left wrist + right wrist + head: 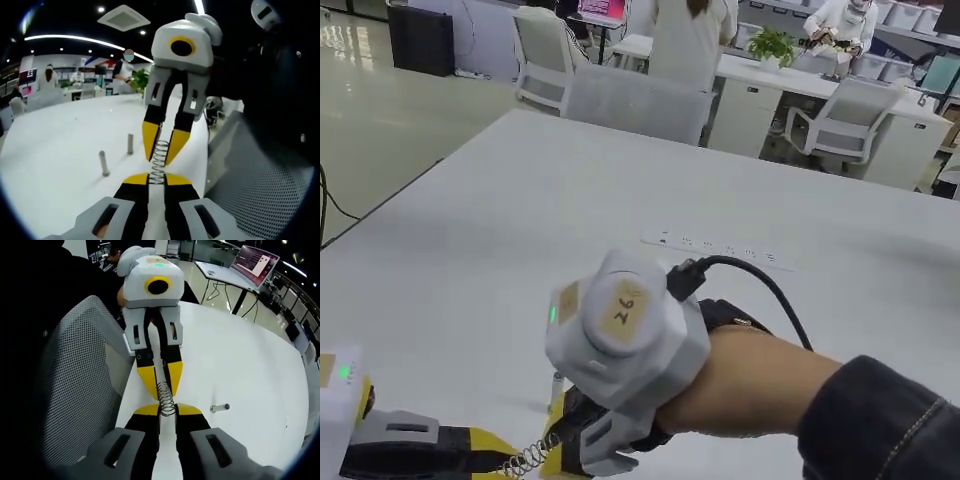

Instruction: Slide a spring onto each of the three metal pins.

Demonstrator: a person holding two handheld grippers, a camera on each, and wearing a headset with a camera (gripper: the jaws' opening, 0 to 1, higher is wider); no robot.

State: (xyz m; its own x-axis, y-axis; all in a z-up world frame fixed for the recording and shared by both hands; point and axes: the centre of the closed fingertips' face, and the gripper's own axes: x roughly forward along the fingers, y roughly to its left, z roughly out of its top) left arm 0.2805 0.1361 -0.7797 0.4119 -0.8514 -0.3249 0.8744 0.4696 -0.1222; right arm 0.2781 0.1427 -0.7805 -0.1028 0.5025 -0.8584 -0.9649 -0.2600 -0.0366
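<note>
A small coil spring point(159, 161) stretches between my two grippers, just above the white table point(60, 150). My left gripper point(158, 178) is shut on its near end. My right gripper point(161, 152) comes in from above and pinches the far end with its yellow fingertips. Two upright metal pins point(104, 163) point(130, 143) stand bare on the table to the left of the spring. In the right gripper view the spring point(165, 398) runs from my right gripper point(167, 410) to the left gripper point(161, 385), with one pin point(220, 408) off to the side. In the head view the spring point(528, 460) hangs low, beside a pin point(557, 385).
A grey mesh chair point(85, 380) stands close against the table edge beside the grippers. A row of flush sockets point(715, 248) sits mid-table. Office chairs point(635, 100), desks and people are beyond the far edge.
</note>
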